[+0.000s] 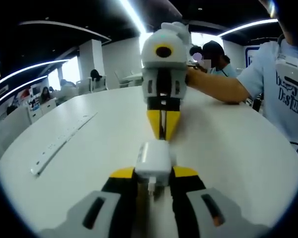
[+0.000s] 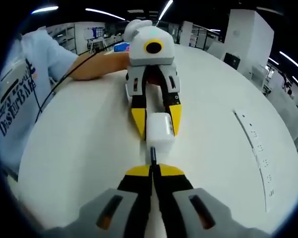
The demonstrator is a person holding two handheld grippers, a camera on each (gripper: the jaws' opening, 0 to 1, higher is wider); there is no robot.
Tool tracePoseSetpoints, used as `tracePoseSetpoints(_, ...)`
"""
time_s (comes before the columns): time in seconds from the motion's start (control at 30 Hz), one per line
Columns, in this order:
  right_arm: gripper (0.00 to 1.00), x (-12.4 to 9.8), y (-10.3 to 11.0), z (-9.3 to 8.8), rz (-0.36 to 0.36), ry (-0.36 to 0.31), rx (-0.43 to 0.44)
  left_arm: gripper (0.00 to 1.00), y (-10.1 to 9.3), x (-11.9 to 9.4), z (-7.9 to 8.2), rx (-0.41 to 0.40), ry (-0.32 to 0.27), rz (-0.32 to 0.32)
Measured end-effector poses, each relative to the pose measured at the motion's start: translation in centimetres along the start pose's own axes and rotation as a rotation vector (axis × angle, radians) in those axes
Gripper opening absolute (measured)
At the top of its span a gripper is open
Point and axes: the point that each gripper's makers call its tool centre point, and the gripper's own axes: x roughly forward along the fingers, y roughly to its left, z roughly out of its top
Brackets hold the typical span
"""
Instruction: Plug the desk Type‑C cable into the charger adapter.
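1. The left tool (image 1: 153, 174) grips the white charger (image 1: 152, 162) between its yellow-tipped jaws, just above the white desk (image 1: 228, 148).
2. The right tool (image 2: 153, 171) is pinched narrow on the dark plug of the cable (image 2: 152, 154), whose tip sits right at the charger's (image 2: 160, 130) near face; I cannot tell if it is seated.
3. A white power strip (image 1: 62, 141) lies flat, well apart from both tools.
4. A person's forearm (image 1: 213, 84) rests on the desk behind the tools.
5. Bare desk spreads on both sides; its curved edge is near the person.
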Motion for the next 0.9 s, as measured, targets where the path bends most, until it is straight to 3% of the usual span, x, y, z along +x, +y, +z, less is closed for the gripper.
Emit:
tracePoseSetpoints(0.63,0.06,-0.01,0.17,0.0,-0.008,-0.028,0.0,0.27,0.02,-0.09,-0.09,0.007,-0.001,0.008)
tracePoseSetpoints(0.9,0.06,0.04,0.08,0.01,0.01,-0.025,0.058,0.27,0.11,-0.11,-0.12,0.006,-0.005,0.014)
